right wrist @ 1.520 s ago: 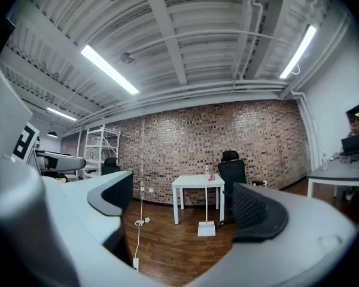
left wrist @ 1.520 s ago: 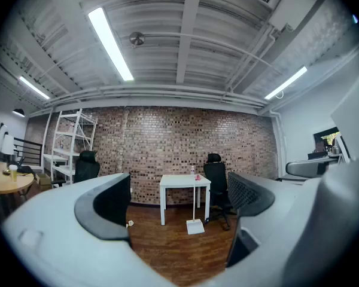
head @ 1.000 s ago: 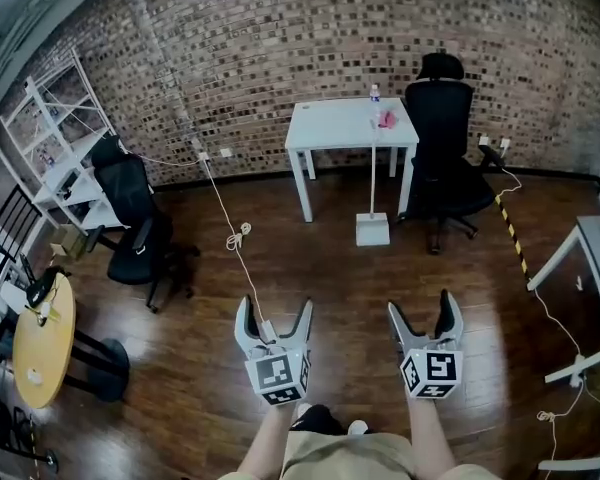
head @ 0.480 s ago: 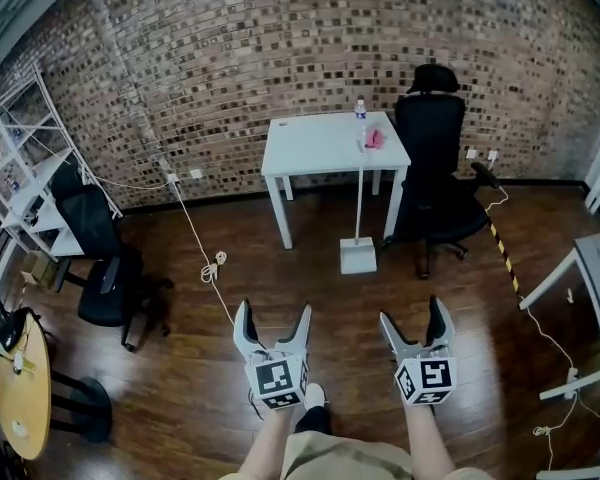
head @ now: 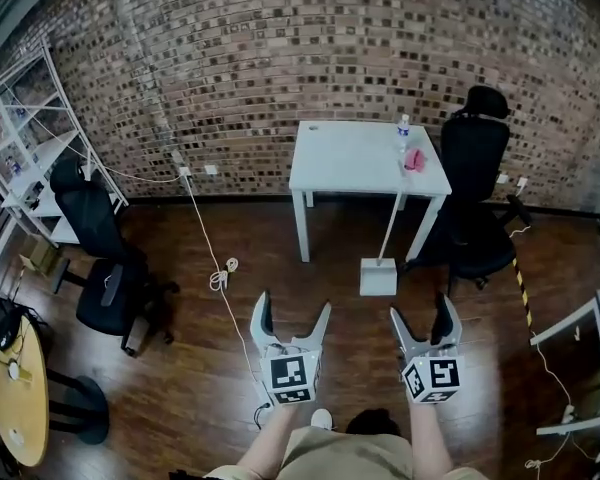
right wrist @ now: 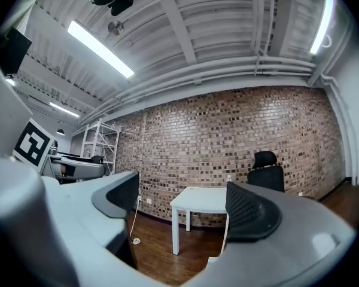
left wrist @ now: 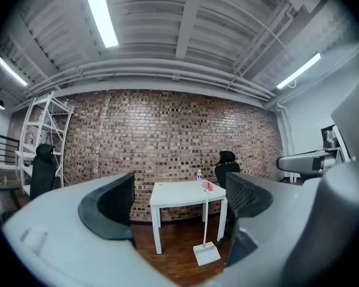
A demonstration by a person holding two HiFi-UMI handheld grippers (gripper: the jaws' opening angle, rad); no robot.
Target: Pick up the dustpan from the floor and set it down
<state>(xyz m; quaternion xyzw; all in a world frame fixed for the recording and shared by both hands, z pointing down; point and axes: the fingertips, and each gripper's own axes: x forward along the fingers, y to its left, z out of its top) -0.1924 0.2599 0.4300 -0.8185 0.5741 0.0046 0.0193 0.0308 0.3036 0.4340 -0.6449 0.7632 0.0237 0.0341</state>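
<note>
The head view looks from high up, forward and steeply down, over the wooden floor (head: 180, 368) toward the brick wall (head: 280, 68). It stays well apart from the white table (head: 365, 158). The left gripper view sits low and looks level at the same wall, with the table centred between its jaws. The right gripper view is also low and level and faces the same way. All three views share the table, the wall and the black chair (head: 475, 148) beside the table. The dustpan (head: 378, 276) is clear in two views. In the right gripper view it seems only partly seen.
</note>
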